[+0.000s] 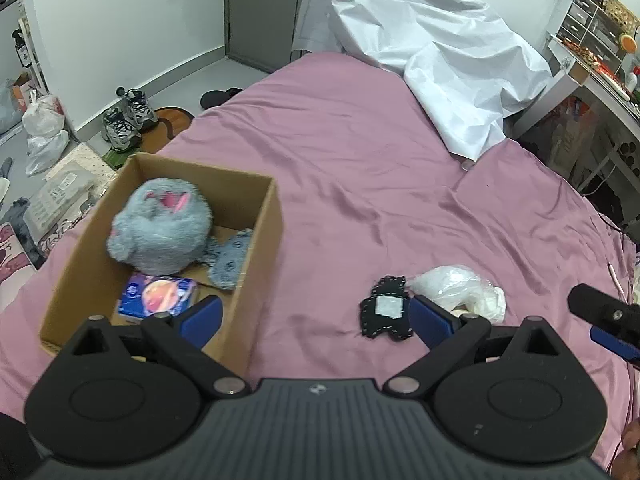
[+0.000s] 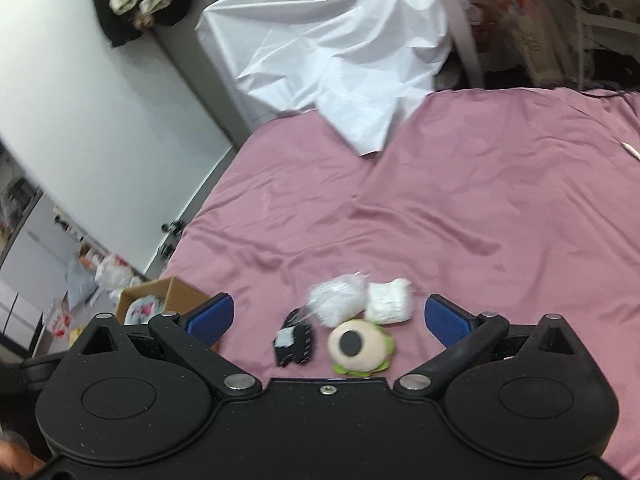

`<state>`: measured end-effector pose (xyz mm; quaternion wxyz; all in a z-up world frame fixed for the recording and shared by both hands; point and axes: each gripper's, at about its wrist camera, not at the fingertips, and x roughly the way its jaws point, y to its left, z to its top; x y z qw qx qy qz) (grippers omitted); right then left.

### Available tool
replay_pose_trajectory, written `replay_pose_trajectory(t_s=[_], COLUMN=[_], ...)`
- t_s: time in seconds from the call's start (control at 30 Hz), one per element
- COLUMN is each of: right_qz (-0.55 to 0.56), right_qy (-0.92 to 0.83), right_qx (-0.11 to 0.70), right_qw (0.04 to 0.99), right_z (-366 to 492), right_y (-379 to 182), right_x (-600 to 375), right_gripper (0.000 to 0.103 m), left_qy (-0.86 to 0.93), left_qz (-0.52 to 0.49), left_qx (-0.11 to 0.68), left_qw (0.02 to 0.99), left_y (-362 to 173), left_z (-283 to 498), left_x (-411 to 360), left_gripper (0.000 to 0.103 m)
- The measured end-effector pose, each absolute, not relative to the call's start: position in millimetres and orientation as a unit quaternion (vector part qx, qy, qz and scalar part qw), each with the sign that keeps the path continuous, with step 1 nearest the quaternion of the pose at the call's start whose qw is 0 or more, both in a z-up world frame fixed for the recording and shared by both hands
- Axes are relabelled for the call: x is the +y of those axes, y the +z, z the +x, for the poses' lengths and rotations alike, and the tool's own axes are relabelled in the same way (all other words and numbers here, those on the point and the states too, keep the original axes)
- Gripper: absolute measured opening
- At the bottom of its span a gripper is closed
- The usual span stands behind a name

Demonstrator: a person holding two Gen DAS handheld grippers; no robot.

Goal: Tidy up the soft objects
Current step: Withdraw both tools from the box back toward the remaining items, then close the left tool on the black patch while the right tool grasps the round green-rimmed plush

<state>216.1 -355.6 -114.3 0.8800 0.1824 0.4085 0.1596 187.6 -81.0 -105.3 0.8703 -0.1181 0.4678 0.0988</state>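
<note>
A cardboard box [image 1: 256, 240] sits on the pink bed at the left and holds a grey plush [image 1: 160, 228], a grey patterned cloth [image 1: 230, 258] and a blue packet [image 1: 158, 294]. My left gripper [image 1: 316, 316] is open and empty beside the box. A black felt piece [image 1: 386, 312] and a white bagged bundle [image 1: 456, 284] lie to its right. My right gripper [image 2: 330, 318] is open and empty above the black felt piece [image 2: 294, 342], a one-eyed green plush [image 2: 360, 346], a bagged white bundle [image 2: 336, 304] and a white folded cloth [image 2: 390, 300].
A white sheet [image 1: 432, 52] is draped at the bed's far end. Shoes [image 1: 126, 118] and bags [image 1: 44, 128] lie on the floor at the left. A cluttered desk [image 1: 592, 60] stands at the right. The right gripper's tip [image 1: 604, 320] shows at the edge.
</note>
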Motion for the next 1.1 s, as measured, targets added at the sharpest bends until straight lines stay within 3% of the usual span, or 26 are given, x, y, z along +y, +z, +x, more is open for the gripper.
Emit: replay_pose_trajectory(t_s=[0.47,0.67,0.9,1.1], right_qz=[0.292,0.305,0.307,0.309], right_qy=[0.126,0.127,0.130,0.120], right_qx=[0.457,0.486,0.511,0.527], right_qw=[0.831,0.809,0.792,0.782], right_z=[236.4,241.9,250.8,260.2], right_y=[-155.0,-173.5,-190.3,-201.6], right_x=[-392.2,-389.4,-378.5,-375.5], right_gripper=[0.098,0.086,0.077,0.074], left_qy=[0.077,0.075,0.073,0.073], left_qz=[-0.120,-0.128,-0.128,-0.129], left_qx=[0.476,0.493,0.517,0.526], left_qw=[0.868,0.858,0.843,0.838], left_y=[-133.8,-156.6,-186.2,-205.2], left_z=[216.9,226.3,236.0,242.7], left_x=[-117.3,-120.4,-126.8,-127.4], left_gripper=[0.096,0.088,0.070,0.069])
